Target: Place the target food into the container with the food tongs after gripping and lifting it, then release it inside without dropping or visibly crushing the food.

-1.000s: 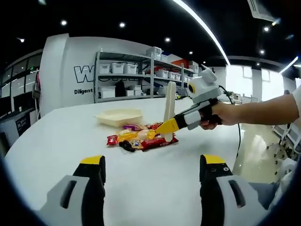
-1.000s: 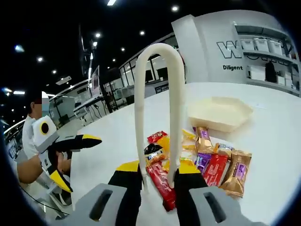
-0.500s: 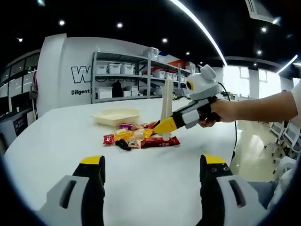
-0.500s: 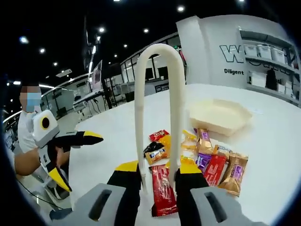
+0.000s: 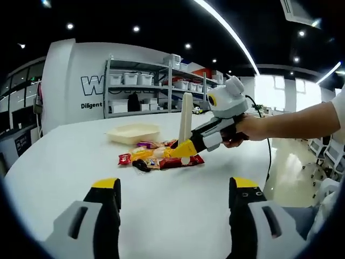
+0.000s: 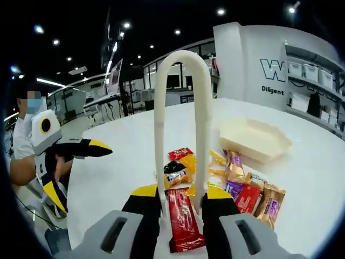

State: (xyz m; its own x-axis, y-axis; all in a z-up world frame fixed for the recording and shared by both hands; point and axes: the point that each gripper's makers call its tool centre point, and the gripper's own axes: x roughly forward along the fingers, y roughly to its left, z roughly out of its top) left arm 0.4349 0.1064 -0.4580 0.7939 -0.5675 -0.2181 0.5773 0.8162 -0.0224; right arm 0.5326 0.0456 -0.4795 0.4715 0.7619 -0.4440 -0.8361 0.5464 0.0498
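In the left gripper view, my left gripper [image 5: 175, 186] is open low over the white table [image 5: 161, 216], with nothing between its jaws. A pile of wrapped snacks [image 5: 144, 156] lies ahead, and a cream container [image 5: 133, 133] sits just behind it. My right gripper [image 5: 180, 150] comes in from the right, shut on cream food tongs [image 5: 186, 116] that stand bend-up, their lower ends at a red packet [image 5: 180, 162]. In the right gripper view, the tongs [image 6: 202, 108] rise from my right gripper [image 6: 180, 191]. The red packet [image 6: 182, 224] lies lengthwise between the tong arms.
Several more wrapped snacks [image 6: 237, 178] lie between the tongs and the container [image 6: 253, 139]. The left gripper [image 6: 86, 179] and the person [image 6: 21, 145] holding it are at the left, past the table edge. Shelving with bins [image 5: 151, 86] stands behind the table.
My right gripper and the tongs have shifted slightly left and lower over the pile. In the right gripper view the red packet now lies straighter between the tong arms. My left gripper is still.
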